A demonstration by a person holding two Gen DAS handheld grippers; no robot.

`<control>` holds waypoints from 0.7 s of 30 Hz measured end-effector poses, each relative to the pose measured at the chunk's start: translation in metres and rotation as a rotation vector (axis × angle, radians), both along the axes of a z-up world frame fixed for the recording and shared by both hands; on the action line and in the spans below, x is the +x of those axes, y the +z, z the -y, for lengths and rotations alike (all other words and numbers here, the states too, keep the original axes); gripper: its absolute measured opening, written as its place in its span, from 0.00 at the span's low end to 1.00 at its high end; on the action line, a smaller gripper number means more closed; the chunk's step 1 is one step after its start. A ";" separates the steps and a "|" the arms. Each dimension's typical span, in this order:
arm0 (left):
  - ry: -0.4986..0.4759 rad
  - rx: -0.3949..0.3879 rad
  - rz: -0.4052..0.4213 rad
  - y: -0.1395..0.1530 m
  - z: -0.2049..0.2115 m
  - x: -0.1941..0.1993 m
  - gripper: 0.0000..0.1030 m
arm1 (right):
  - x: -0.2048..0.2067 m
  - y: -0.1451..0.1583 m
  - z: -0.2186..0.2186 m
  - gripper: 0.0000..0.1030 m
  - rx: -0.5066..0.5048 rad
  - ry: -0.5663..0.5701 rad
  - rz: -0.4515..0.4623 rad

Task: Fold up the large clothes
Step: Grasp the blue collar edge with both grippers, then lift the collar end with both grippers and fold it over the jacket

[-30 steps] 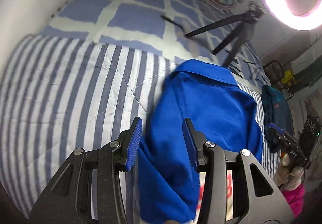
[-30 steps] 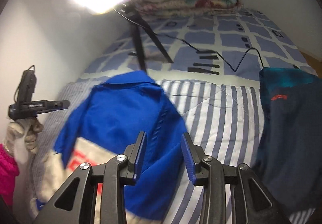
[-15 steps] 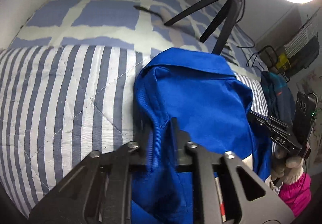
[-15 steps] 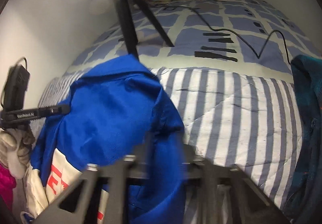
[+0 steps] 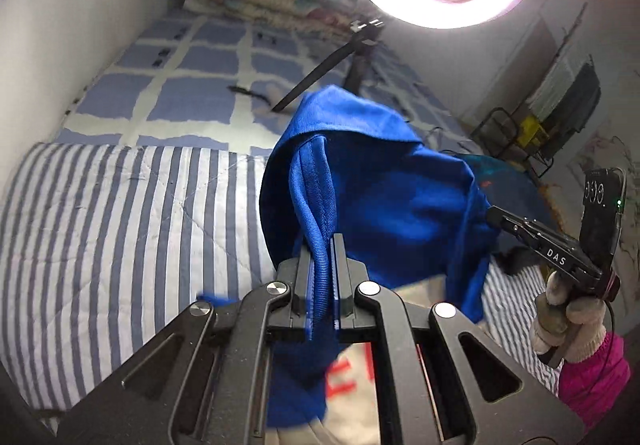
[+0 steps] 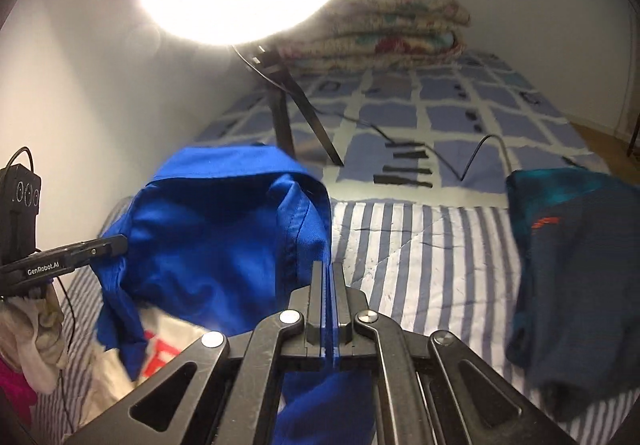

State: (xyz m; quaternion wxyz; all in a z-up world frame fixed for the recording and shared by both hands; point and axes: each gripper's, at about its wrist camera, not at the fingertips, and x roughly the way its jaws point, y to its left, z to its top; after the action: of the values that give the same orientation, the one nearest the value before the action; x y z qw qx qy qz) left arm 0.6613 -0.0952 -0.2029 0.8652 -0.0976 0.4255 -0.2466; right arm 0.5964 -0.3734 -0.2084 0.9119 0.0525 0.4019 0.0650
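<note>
My left gripper [image 5: 320, 241] and right gripper [image 6: 328, 269] were each clamped on the blue jacket [image 5: 384, 185], held above the striped bed [image 5: 120, 225].

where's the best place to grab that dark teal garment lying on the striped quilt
Probably the dark teal garment is best pinched at its near-left edge, coming in low from over the striped quilt; that edge lies exposed and bordered by bare quilt, unlike the bulky middle.

Jacket [image 5: 384, 189] royal blue w/ white — quilt [image 5: 120, 229] blue-white stripes.
</note>
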 end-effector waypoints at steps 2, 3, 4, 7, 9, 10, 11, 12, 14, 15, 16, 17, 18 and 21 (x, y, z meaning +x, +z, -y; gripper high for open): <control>-0.003 0.007 0.022 0.016 -0.003 -0.027 0.03 | -0.021 0.015 -0.005 0.00 -0.009 0.001 0.018; -0.003 0.008 0.029 0.021 -0.004 -0.035 0.03 | -0.031 0.022 -0.008 0.00 -0.010 0.004 0.024; -0.004 -0.004 0.044 0.031 -0.008 -0.051 0.03 | -0.040 0.029 -0.010 0.00 -0.013 0.005 0.031; 0.010 -0.015 0.072 0.049 -0.018 -0.091 0.03 | -0.081 0.056 -0.017 0.00 -0.011 0.017 0.060; 0.013 -0.027 0.084 0.060 -0.026 -0.118 0.03 | -0.111 0.072 -0.020 0.00 0.003 0.019 0.062; 0.011 -0.041 0.091 0.065 -0.029 -0.133 0.03 | -0.122 0.077 -0.021 0.00 0.004 0.021 0.065; 0.007 -0.046 0.098 0.068 -0.031 -0.148 0.03 | -0.137 0.083 -0.022 0.00 -0.001 0.024 0.072; 0.008 -0.042 0.103 0.070 -0.033 -0.159 0.03 | -0.152 0.087 -0.023 0.00 -0.003 0.027 0.077; 0.004 -0.037 0.103 0.071 -0.036 -0.186 0.03 | -0.179 0.091 -0.024 0.00 -0.010 0.031 0.076; 0.004 -0.034 0.107 0.071 -0.037 -0.201 0.03 | -0.195 0.092 -0.025 0.00 -0.017 0.035 0.075; 0.004 -0.029 0.110 0.071 -0.038 -0.211 0.03 | -0.206 0.092 -0.027 0.00 -0.019 0.036 0.073; 0.003 -0.024 0.113 0.069 -0.040 -0.225 0.03 | -0.220 0.092 -0.029 0.00 -0.018 0.040 0.071; 0.002 -0.021 0.115 0.068 -0.041 -0.234 0.03 | -0.234 0.090 -0.032 0.00 -0.024 0.046 0.068; 0.006 -0.004 0.109 0.057 -0.046 -0.262 0.03 | -0.268 0.080 -0.038 0.00 -0.044 0.056 0.058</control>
State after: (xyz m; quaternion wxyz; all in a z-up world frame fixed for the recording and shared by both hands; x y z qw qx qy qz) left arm 0.3994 -0.0496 -0.1460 0.8878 -0.0871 0.3767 -0.2498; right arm 0.3287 -0.3356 -0.1288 0.9218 0.0192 0.3780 0.0833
